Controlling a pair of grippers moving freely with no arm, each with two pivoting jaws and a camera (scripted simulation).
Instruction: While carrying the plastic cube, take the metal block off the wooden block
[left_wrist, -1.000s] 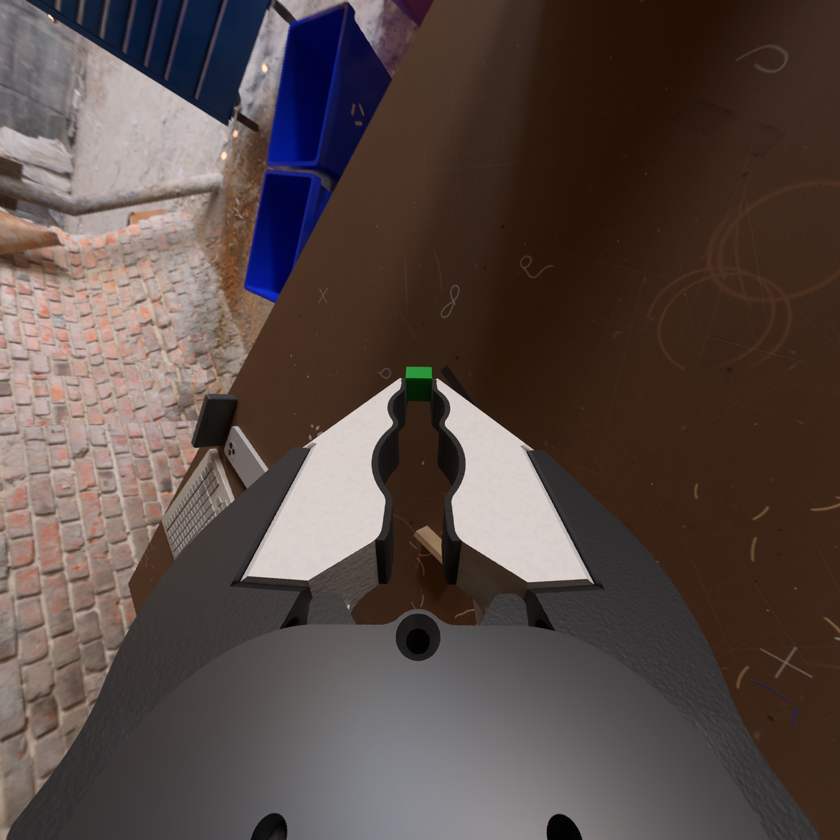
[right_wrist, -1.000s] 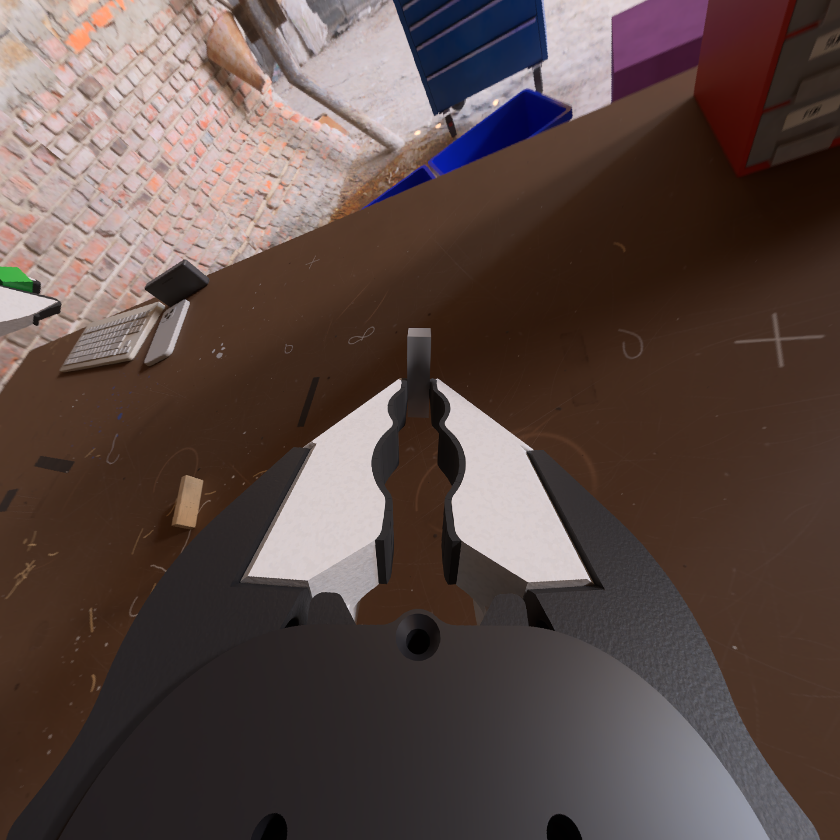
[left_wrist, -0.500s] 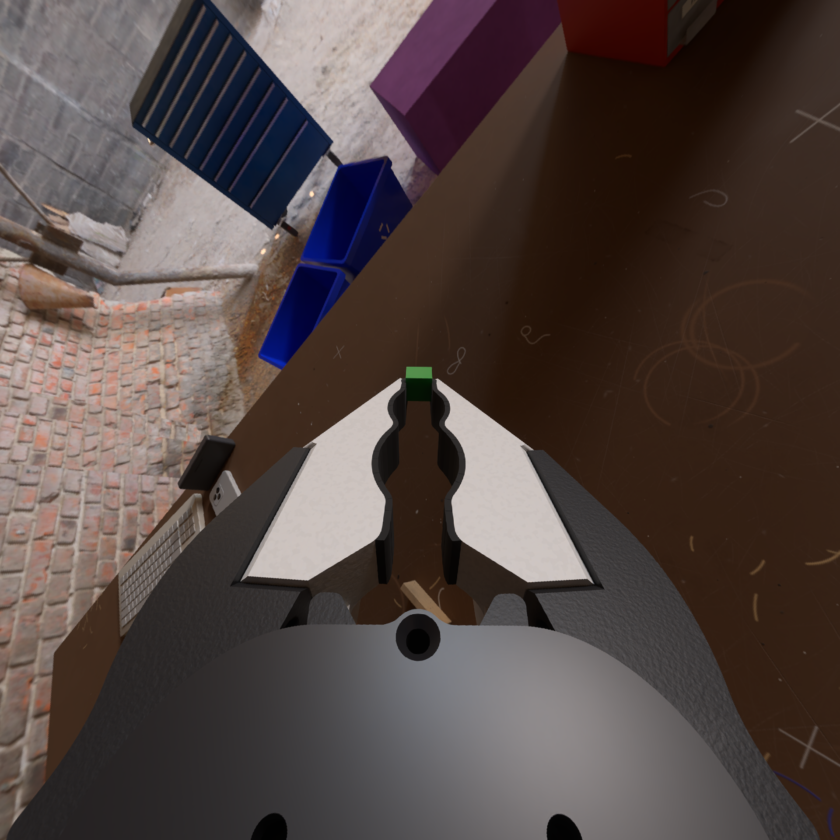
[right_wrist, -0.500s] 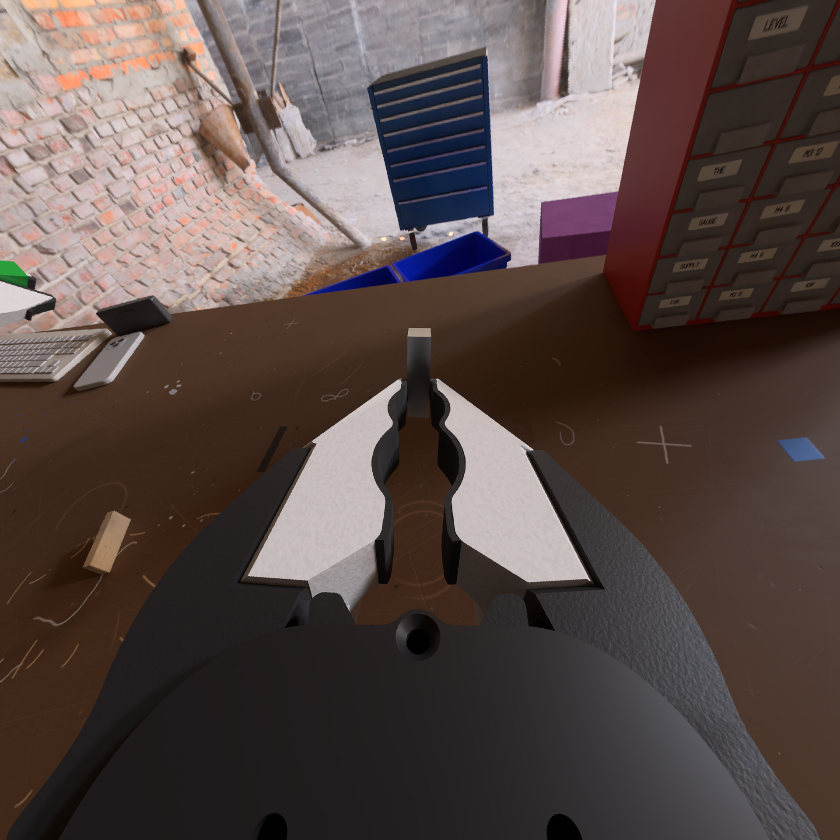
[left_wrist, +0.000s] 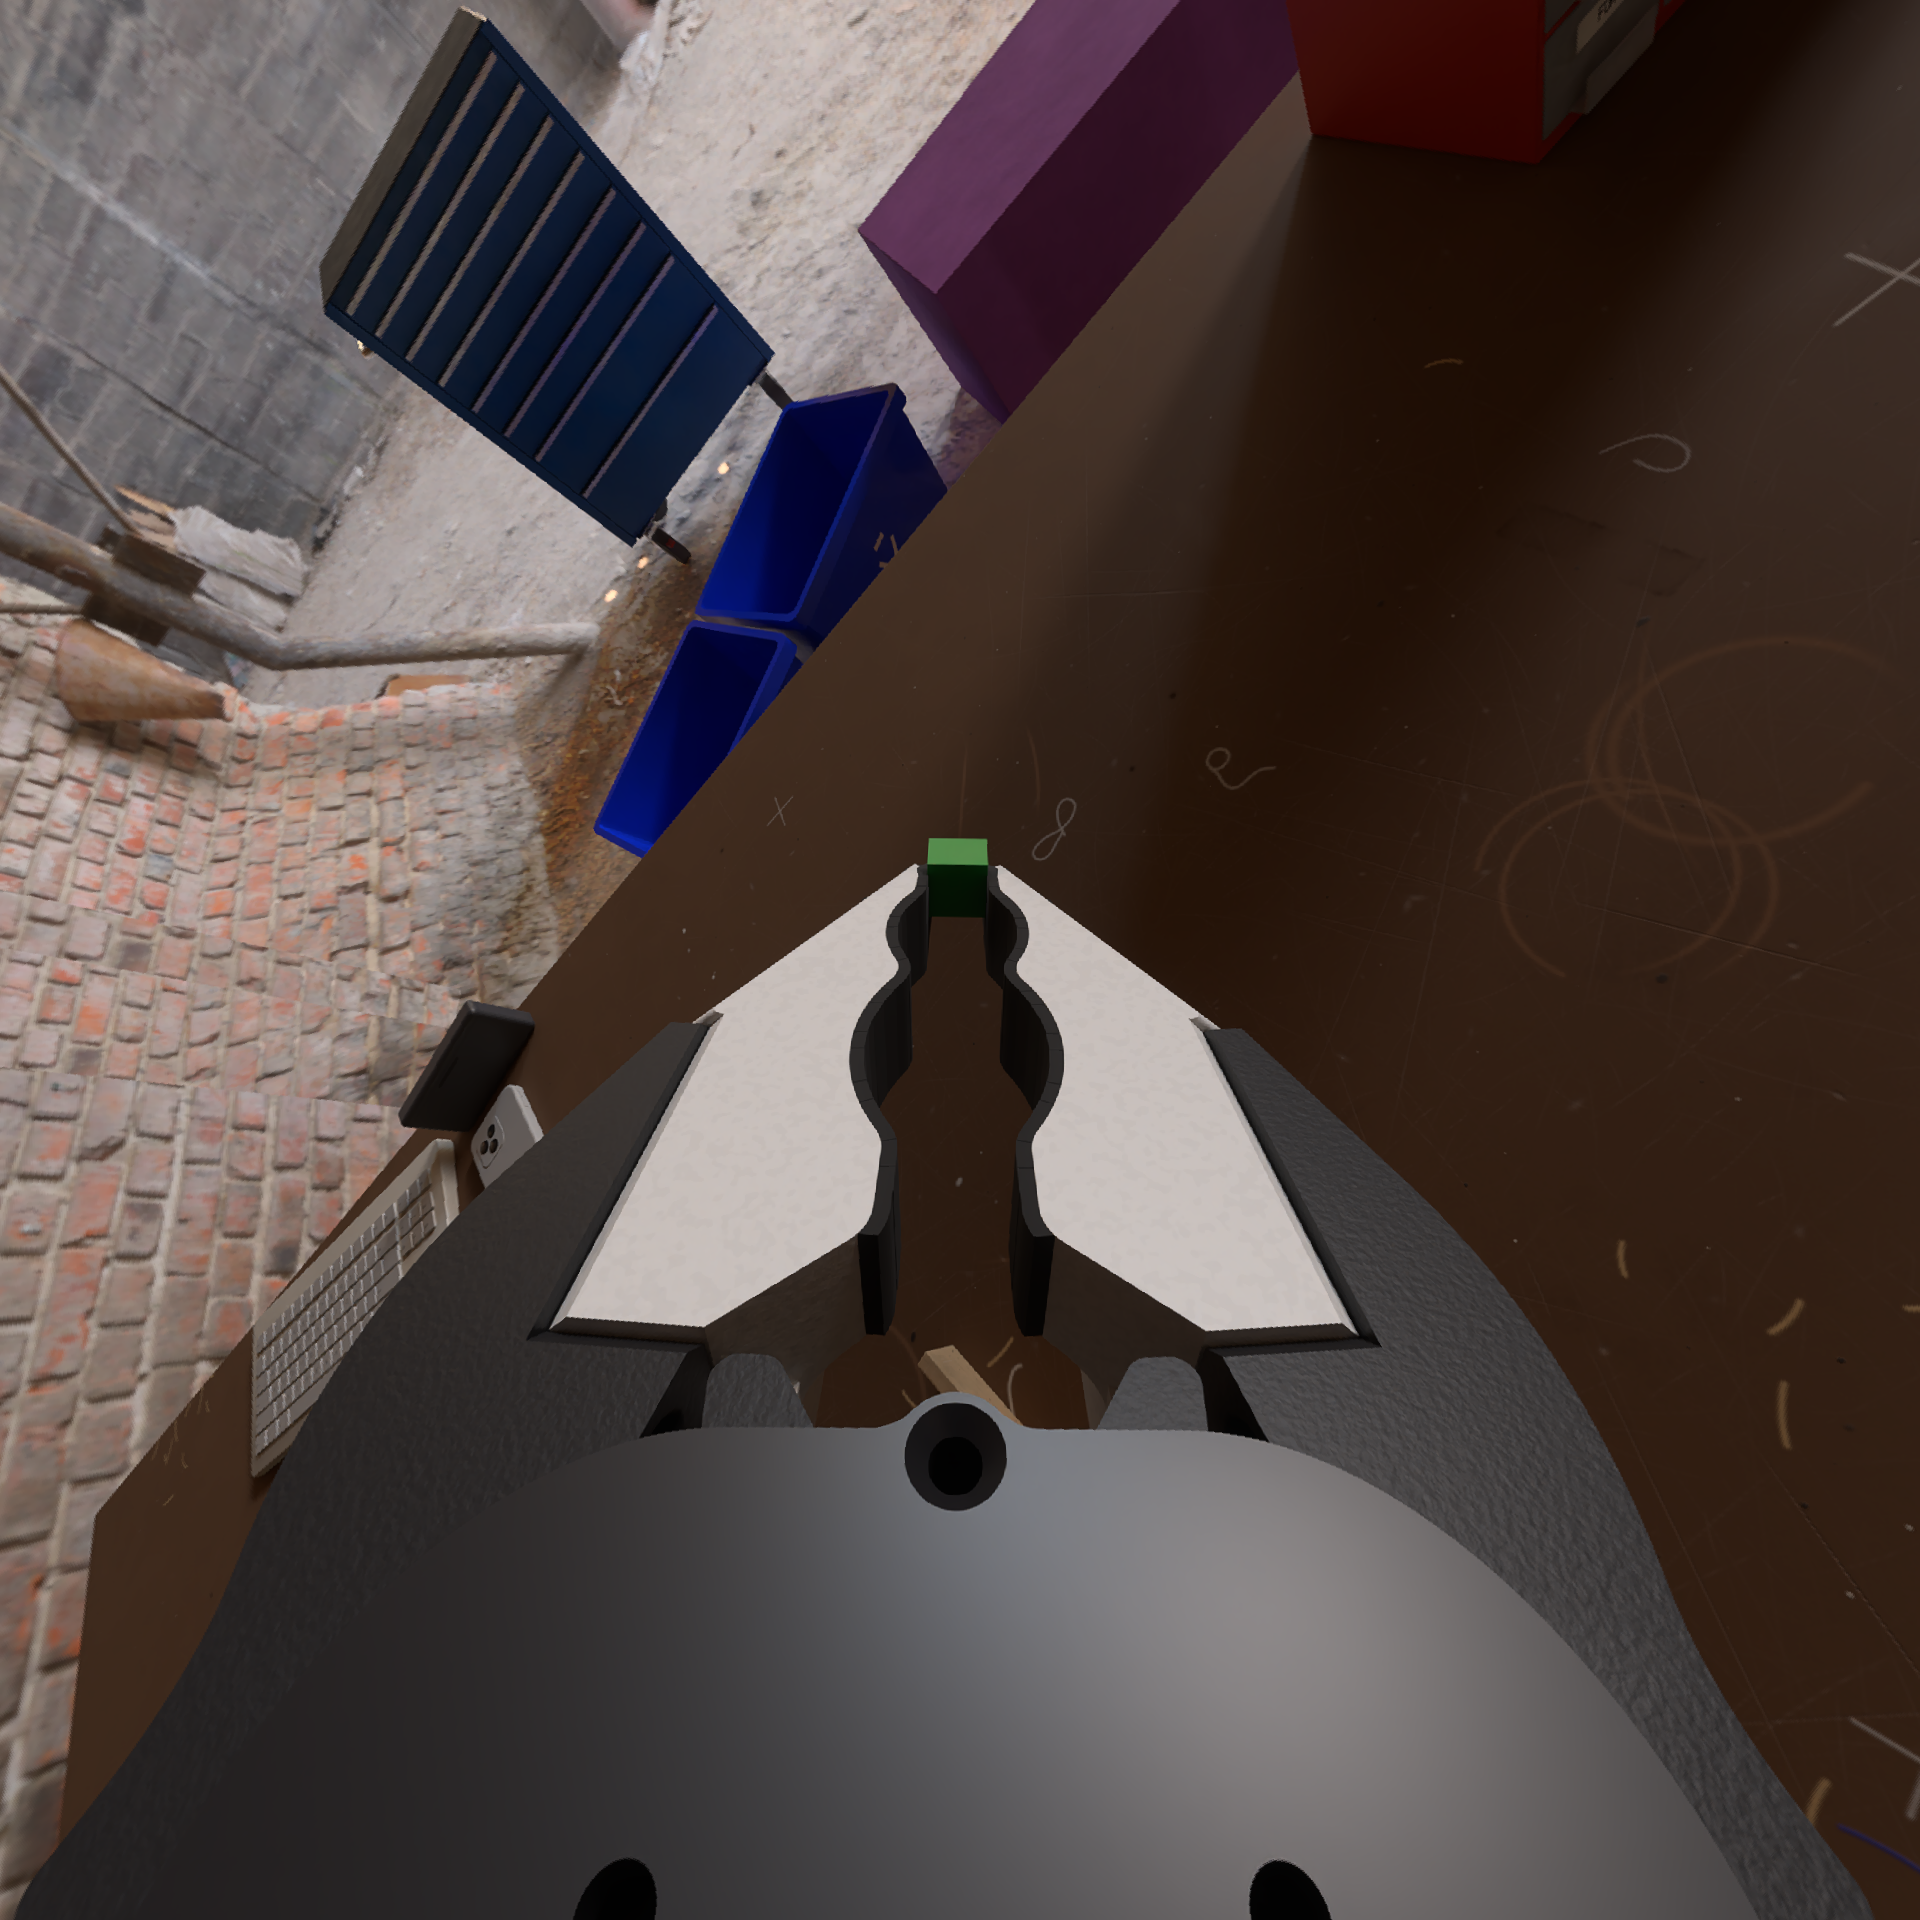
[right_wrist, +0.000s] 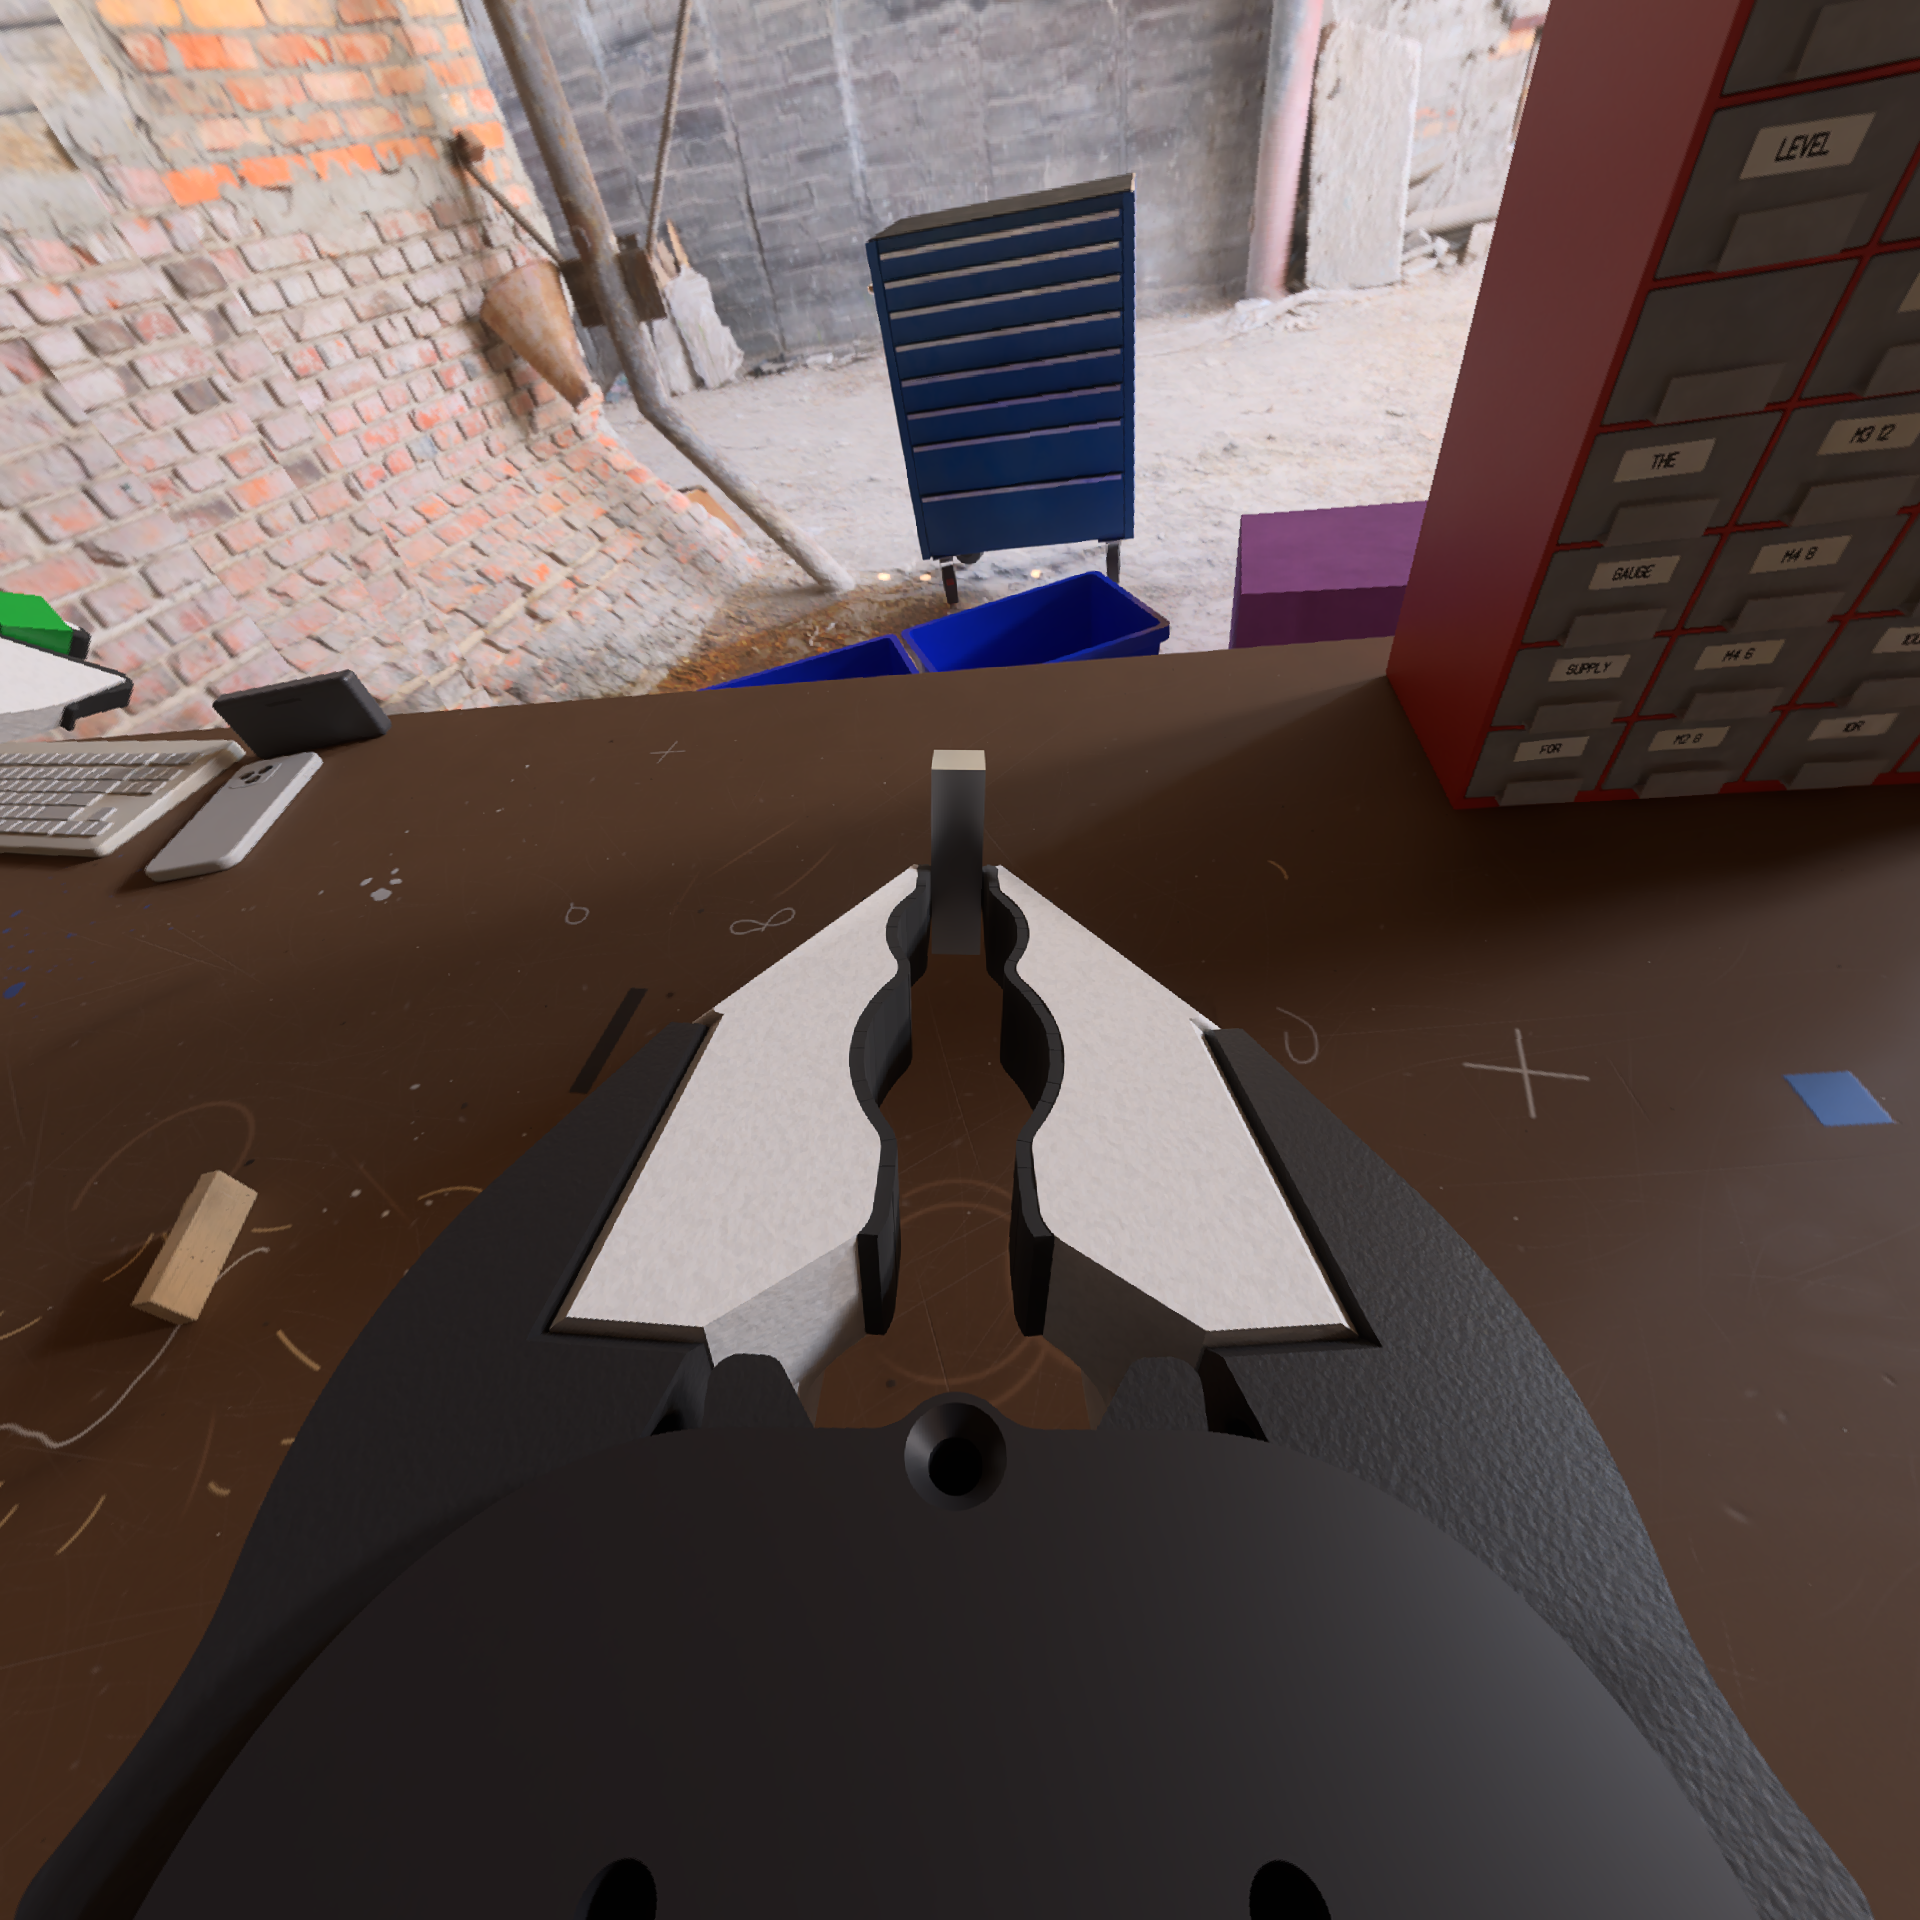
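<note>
My left gripper (left_wrist: 957, 896) is shut on a small green plastic cube (left_wrist: 957, 878) and holds it above the brown table (left_wrist: 1455, 935). My right gripper (right_wrist: 957, 914) is shut on a grey metal block (right_wrist: 957, 842), held upright above the table. The pale wooden block (right_wrist: 195, 1259) lies alone on the table at the left of the right wrist view. A corner of it shows between the left fingers' bases (left_wrist: 951, 1369). The left gripper's tip with the green cube (right_wrist: 36, 621) shows at the far left of the right wrist view.
A keyboard (right_wrist: 94, 795), a white phone (right_wrist: 234, 816) and a black box (right_wrist: 301, 712) lie near the table's far left edge. A red drawer cabinet (right_wrist: 1704, 436) stands at the back right. Blue bins (right_wrist: 1039, 629), a blue tool chest (right_wrist: 1008, 374) and a purple box (right_wrist: 1320, 571) stand beyond the table.
My right gripper has tilted up with the metal block, bringing the red cabinet and back wall into view. My left gripper has turned and risen with the cube; the wooden block has slid toward its base.
</note>
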